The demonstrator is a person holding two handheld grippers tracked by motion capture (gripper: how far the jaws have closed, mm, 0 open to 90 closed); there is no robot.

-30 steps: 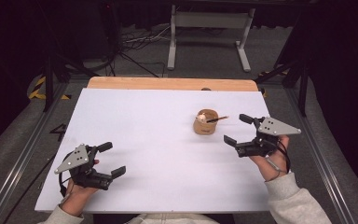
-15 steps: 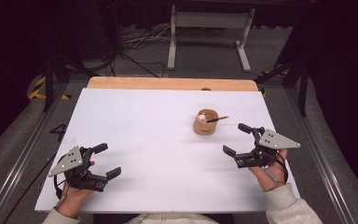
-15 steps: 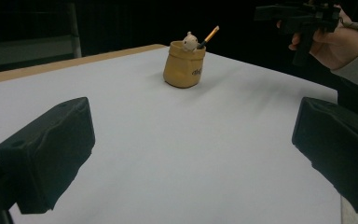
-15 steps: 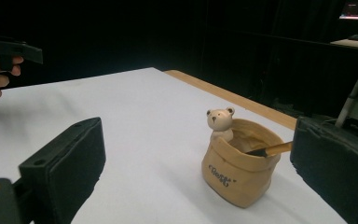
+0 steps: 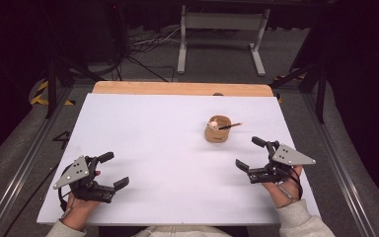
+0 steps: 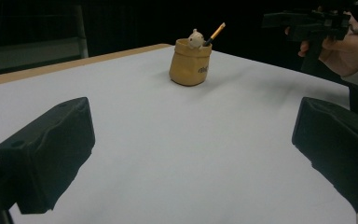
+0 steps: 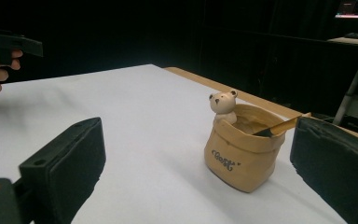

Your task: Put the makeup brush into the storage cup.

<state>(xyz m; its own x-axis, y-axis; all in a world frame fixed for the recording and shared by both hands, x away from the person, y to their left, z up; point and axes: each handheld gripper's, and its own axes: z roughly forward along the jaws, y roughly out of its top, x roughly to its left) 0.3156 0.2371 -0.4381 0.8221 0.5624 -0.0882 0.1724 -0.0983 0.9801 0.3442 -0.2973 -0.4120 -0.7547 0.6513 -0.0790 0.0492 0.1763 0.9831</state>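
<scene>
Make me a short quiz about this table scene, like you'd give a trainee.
1. True or false: the right gripper is clamped on the pot.
2. What pokes out over the pot's rim beside the little bear? A) a spoon B) a brush C) a straw
3. Which gripper is nearer the pot, the right or the left gripper?

Key
1. False: its fingers stand open, apart from the pot.
2. B, by the look of its dark tip and wooden handle.
3. The right.
</scene>
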